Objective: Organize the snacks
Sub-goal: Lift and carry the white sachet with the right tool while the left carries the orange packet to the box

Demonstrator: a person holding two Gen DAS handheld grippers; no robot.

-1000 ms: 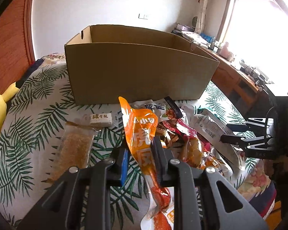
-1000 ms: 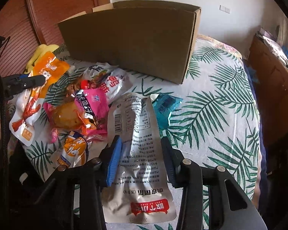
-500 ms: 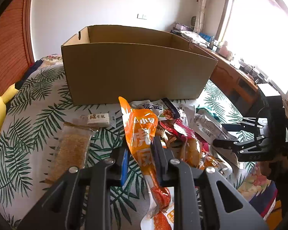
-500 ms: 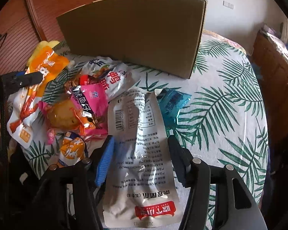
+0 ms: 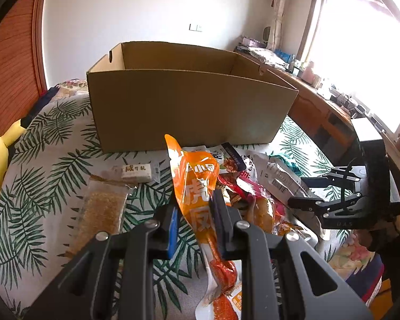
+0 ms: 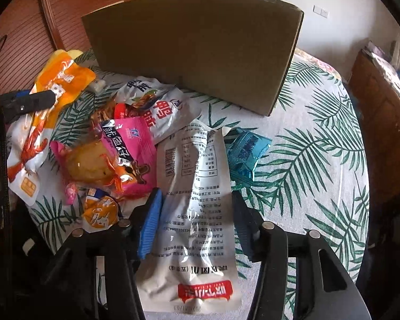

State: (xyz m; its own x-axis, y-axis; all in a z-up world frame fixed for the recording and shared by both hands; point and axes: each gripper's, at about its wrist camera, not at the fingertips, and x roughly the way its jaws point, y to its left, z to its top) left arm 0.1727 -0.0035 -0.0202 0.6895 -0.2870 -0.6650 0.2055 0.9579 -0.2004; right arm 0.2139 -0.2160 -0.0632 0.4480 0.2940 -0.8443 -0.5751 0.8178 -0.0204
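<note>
The left gripper is closed on a tall orange foil snack pouch, held upright in front of the open brown cardboard box; the right gripper is wide open, its fingers on both sides of a flat white plastic snack bag, contact unclear. The pouch's lower end is cut off by the frame. The other snack packets lie in a heap on a palm-leaf printed cloth, w/ a wooden desk under a bright window.

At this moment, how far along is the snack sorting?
Barely begun: no snack shows in the visible part of the box. In hand: the left claw grips the orange pouch; the right claw straddles the white pouch, open. The pile remains on the bed.
</note>
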